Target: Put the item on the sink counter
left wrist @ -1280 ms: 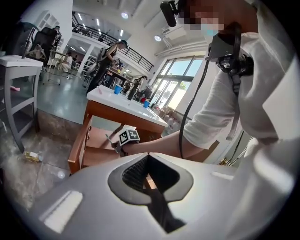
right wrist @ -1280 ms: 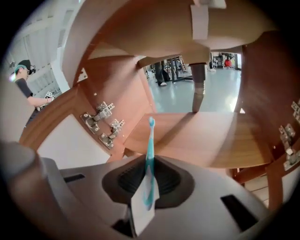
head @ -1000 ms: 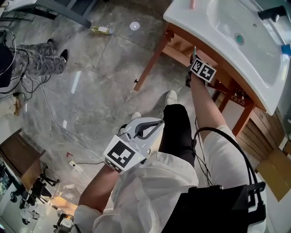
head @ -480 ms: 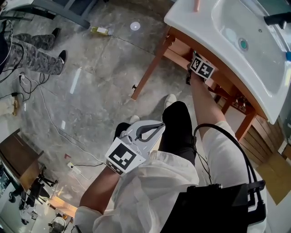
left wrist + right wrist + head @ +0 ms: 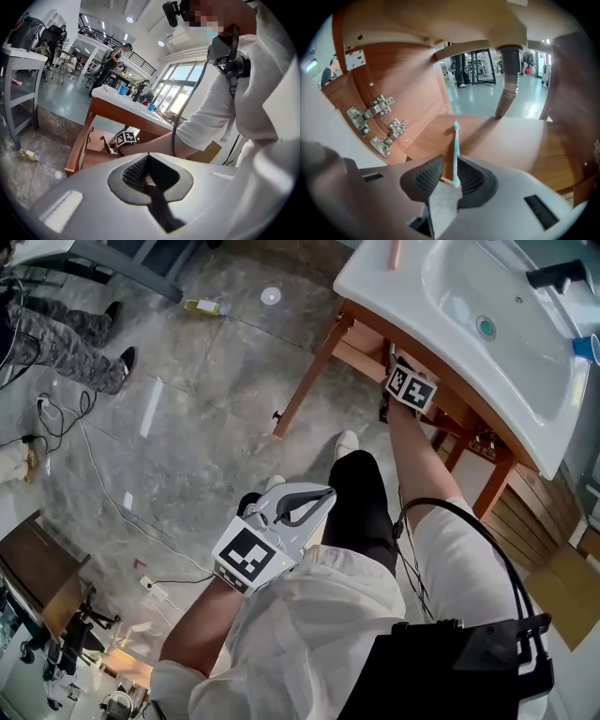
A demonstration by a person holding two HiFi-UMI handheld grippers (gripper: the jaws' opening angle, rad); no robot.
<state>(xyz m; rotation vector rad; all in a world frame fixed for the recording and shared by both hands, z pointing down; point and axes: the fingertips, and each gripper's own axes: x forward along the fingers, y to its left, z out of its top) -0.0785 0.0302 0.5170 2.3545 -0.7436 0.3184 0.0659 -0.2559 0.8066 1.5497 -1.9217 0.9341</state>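
A white and teal toothbrush [image 5: 455, 149] lies on the wooden shelf [image 5: 515, 136] under the white sink counter [image 5: 398, 298]. My right gripper [image 5: 449, 160] reaches in under that counter, in the head view just below its front edge [image 5: 394, 357]. Its jaws are opening. The toothbrush handle stands between them, close to the right pad, with a gap to the left pad. My left gripper [image 5: 324, 493] hangs low beside the person's leg, fingertips together and nothing in it [image 5: 146, 157].
A grey drain pipe [image 5: 509, 79] comes down at the back of the shelf, and metal hinges [image 5: 377, 122] sit on the left wall. On the counter are a black faucet [image 5: 553, 276] and a blue cup [image 5: 588, 345]. A person's legs [image 5: 66, 329] and cables are on the floor.
My right gripper stays under the counter's front edge, barely moved. The left gripper holds its place. The person in patterned trousers at the far left has shifted farther left.
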